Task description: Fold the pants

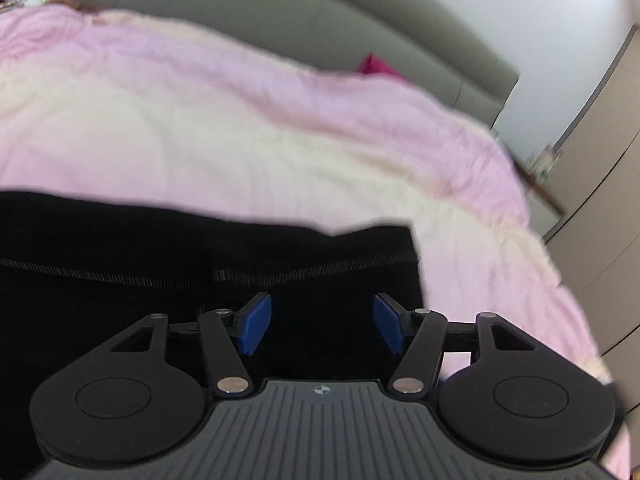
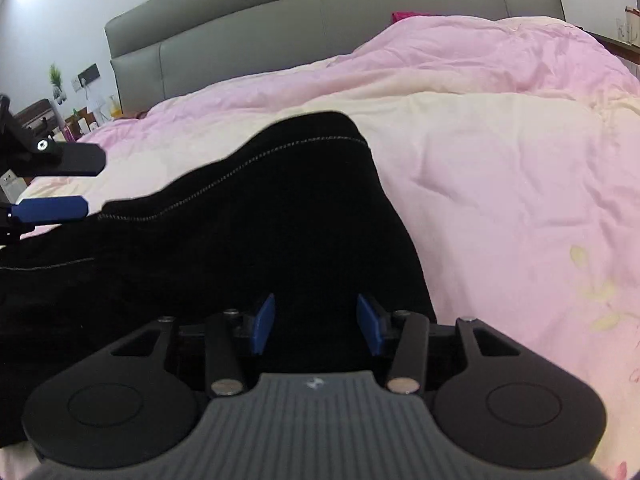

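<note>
Black pants [image 1: 168,248] with grey stitched seams lie on a pink and cream duvet [image 1: 248,132]. In the left wrist view my left gripper [image 1: 322,322] is open just above the pants, near their right edge, with nothing between its blue pads. In the right wrist view my right gripper [image 2: 316,322] is open over the pants [image 2: 248,216], close to their right edge, and holds nothing. The left gripper's fingers [image 2: 52,208] show at the far left of the right wrist view, spread apart over the pants' far edge.
A grey padded headboard [image 2: 304,36] stands behind the duvet [image 2: 500,184]. A magenta item [image 1: 378,66] lies by the headboard. A bedside table with small items [image 2: 80,120] stands at the far left, and wardrobe doors [image 1: 600,200] stand at the right.
</note>
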